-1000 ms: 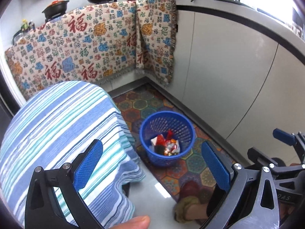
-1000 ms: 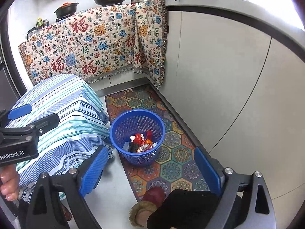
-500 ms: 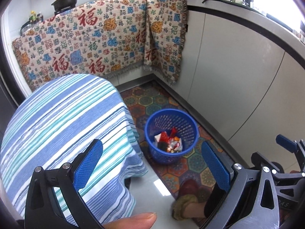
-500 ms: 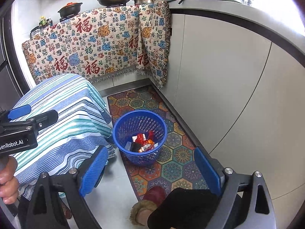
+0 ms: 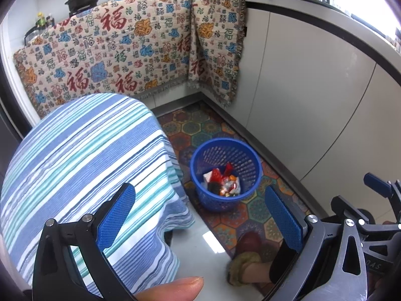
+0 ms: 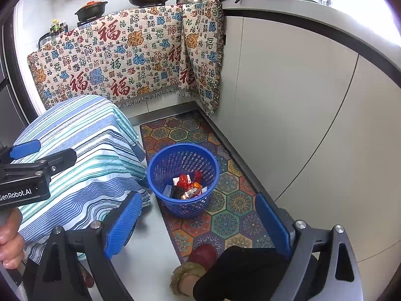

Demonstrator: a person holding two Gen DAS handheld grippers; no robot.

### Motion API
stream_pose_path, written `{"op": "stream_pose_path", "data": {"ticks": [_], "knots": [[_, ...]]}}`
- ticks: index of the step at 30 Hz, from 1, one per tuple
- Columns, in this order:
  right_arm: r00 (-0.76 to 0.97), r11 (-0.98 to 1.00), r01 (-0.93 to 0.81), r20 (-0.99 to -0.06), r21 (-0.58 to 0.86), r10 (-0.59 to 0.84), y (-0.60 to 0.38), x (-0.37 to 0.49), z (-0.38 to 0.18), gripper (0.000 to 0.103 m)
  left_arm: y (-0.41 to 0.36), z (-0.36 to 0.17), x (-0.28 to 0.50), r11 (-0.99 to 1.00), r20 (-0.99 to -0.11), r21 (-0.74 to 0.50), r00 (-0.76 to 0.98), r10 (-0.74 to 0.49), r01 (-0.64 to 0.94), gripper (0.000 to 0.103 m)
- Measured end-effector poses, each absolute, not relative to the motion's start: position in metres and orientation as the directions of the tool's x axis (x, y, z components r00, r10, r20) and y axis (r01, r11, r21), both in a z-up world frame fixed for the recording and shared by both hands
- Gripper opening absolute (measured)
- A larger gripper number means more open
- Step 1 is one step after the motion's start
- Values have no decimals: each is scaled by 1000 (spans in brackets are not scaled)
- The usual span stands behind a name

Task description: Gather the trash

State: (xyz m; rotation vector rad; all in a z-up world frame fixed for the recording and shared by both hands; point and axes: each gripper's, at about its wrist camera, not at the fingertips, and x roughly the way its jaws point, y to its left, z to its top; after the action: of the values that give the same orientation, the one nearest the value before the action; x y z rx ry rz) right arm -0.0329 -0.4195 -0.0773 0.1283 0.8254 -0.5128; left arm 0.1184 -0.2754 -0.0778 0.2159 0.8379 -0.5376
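Note:
A blue mesh waste basket (image 5: 246, 155) (image 6: 160, 165) stands on the floor beside the striped table. Several red, white and black wrappers (image 5: 223, 184) (image 6: 186, 186) lie in its bottom. My left gripper (image 5: 199, 217) is open and empty, held high above the table's edge and the floor, nearer than the basket. My right gripper (image 6: 198, 222) is open and empty, also held high above the floor in front of the basket. The left gripper's body also shows at the left edge of the right wrist view (image 6: 27, 173).
A table with a blue striped cloth (image 5: 82, 155) (image 6: 80, 150) is at the left. A patterned floor mat (image 6: 225, 215) lies under the basket. White cabinets (image 6: 300, 115) run along the right. A patterned cloth (image 5: 125, 50) hangs over the back counter. The person's slippered foot (image 6: 200, 258) is below.
Both grippers have drawn back and up from the basket, so it looks smaller and farther. Both stayed open and empty.

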Motion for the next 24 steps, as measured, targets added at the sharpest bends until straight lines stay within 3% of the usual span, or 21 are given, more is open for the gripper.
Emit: {"op": "stream_pose_path", "data": {"ticks": [24], "knots": [[562, 871, 482, -729, -96, -391, -422, -31, -74, 93, -278, -75, 118, 844, -752, -15, 551, -363, 536, 102]]}}
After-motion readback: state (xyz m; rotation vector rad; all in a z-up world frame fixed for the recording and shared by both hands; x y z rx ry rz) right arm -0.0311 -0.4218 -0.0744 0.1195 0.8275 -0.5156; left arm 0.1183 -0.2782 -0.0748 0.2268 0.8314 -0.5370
